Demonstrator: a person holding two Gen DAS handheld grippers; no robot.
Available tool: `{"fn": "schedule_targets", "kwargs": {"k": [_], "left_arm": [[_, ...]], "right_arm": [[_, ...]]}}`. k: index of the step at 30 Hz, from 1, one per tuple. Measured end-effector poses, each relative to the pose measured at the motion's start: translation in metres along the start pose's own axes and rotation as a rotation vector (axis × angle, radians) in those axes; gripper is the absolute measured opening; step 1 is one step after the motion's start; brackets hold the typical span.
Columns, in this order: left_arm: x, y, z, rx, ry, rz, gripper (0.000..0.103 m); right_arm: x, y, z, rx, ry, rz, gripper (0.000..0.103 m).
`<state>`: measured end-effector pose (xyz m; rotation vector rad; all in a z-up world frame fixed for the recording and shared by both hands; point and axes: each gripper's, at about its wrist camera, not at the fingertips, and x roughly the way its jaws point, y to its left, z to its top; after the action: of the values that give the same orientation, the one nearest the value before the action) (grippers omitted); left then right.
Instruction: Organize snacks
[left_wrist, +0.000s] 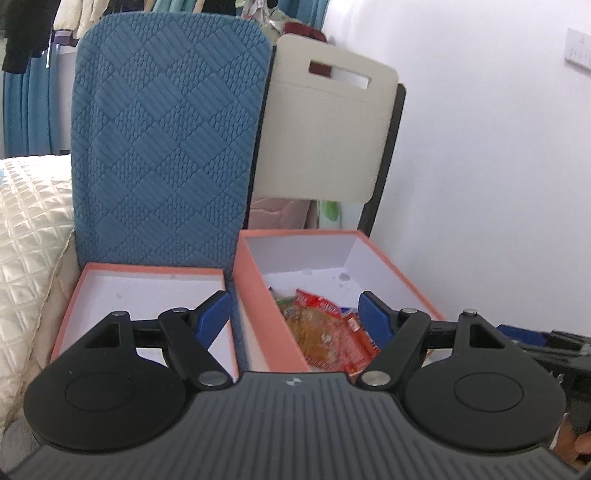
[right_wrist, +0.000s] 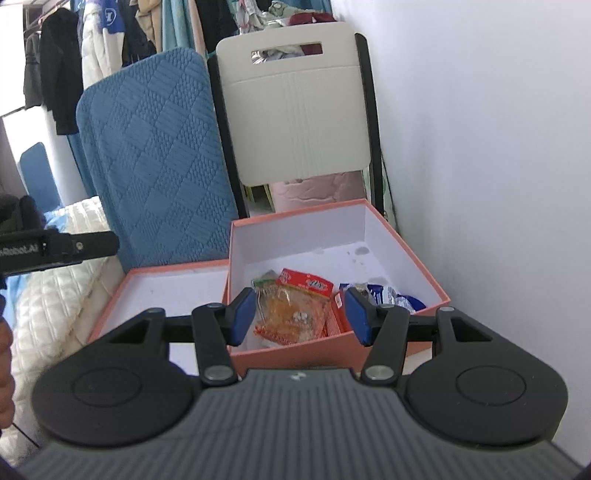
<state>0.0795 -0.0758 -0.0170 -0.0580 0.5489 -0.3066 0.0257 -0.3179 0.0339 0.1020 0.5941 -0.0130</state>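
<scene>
Snack packets (right_wrist: 295, 314) lie in the deep pink box (right_wrist: 406, 240), just ahead of the right tool (right_wrist: 301, 317), half-open, empty. Left tool (left_wrist: 295, 317) wide, empty, straddling the box wall beside the shallow lid (left_wrist: 147, 273). Risk: fingers catching the rim, shoving the box.

Both the deep box (right_wrist: 402, 254) and its shallow lid (left_wrist: 85, 291) are salmon-pink outside and white inside. The snack packet (right_wrist: 291, 314) in the box is clear with orange contents and a red printed band (lettering too blurred to read); blue-and-white wrappers (right_wrist: 402, 301) lie beside it. The cushion (left_wrist: 166, 140) is blue, quilted in diamonds. Each black claw (left_wrist: 293, 319) (right_wrist: 301, 317) has blue pads. The bedspread (left_wrist: 29, 236) is cream, quilted.
</scene>
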Motion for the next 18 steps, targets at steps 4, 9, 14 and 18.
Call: {"fn": "schedule_targets", "kwargs": {"k": [4, 9, 14, 18], "left_arm": [[-0.0014, 0.0054, -0.0066, -0.016, 0.009, 0.013, 0.080], [-0.0040, 0.0054, -0.0069, -0.010, 0.004, 0.018, 0.080], [-0.0052, 0.0032, -0.0052, -0.010, 0.000, 0.012, 0.080], [-0.0061, 0.0036, -0.0043, -0.014, -0.003, 0.014, 0.080]], "right_arm": [[0.0014, -0.0017, -0.0036, 0.007, 0.012, 0.000, 0.056], [0.0029, -0.0042, -0.0098, 0.018, 0.027, -0.003, 0.056], [0.0024, -0.0045, -0.0103, 0.015, 0.024, -0.018, 0.056], [0.0011, -0.0039, -0.0101, 0.014, 0.021, -0.020, 0.056]]}}
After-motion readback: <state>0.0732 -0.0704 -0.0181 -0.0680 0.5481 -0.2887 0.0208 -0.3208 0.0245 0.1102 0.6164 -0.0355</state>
